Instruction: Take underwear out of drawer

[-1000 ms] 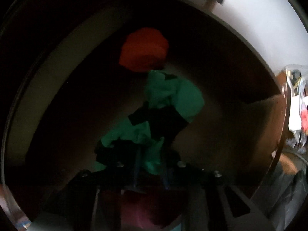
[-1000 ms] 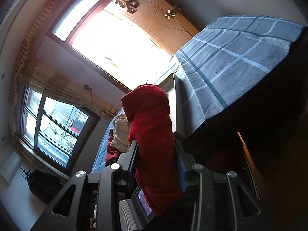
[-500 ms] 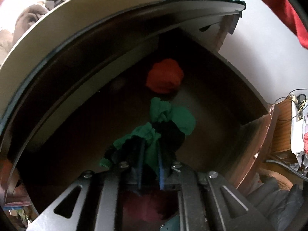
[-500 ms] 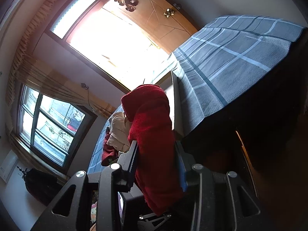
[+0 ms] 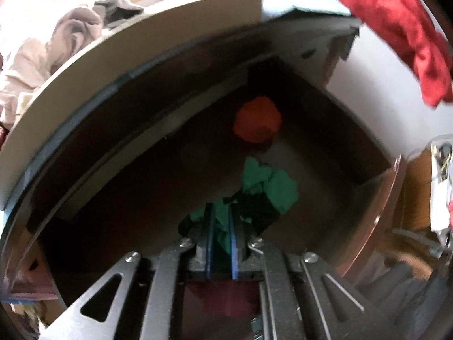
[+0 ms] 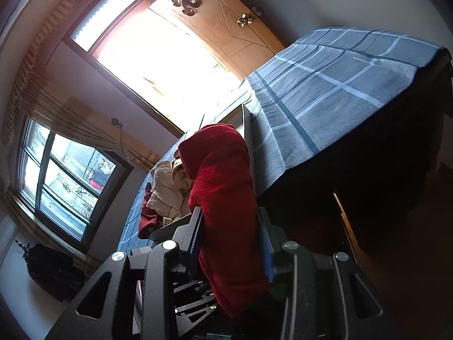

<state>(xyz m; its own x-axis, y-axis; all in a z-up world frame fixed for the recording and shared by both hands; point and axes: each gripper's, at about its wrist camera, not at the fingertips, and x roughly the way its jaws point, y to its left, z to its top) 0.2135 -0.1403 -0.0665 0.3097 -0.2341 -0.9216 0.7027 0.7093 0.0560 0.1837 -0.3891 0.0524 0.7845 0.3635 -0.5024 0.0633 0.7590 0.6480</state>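
The green-and-black underwear (image 5: 266, 195) lies crumpled in the lower middle of the left wrist view, on the dark floor of the open drawer (image 5: 376, 195). The left gripper (image 5: 221, 221) has its jaws pressed together on a green fold at the near end of the bundle; the rest trails away toward the upper right. It looks light, limp and stretchy, so it will likely hang and unfold when raised rather than keep its shape. A pinch on a bunched fold, as here, seems safer than one on a thin edge, which could slip out. A rolled red garment (image 5: 257, 123) lies apart from it, higher in the frame, near the drawer's back corner.

In the right wrist view, the right gripper (image 6: 230, 232) pinches a dark red fleecy cloth (image 6: 223, 198) that drapes down between its fingers. Behind it, a blue checked bedspread (image 6: 334, 85) fills the upper right.
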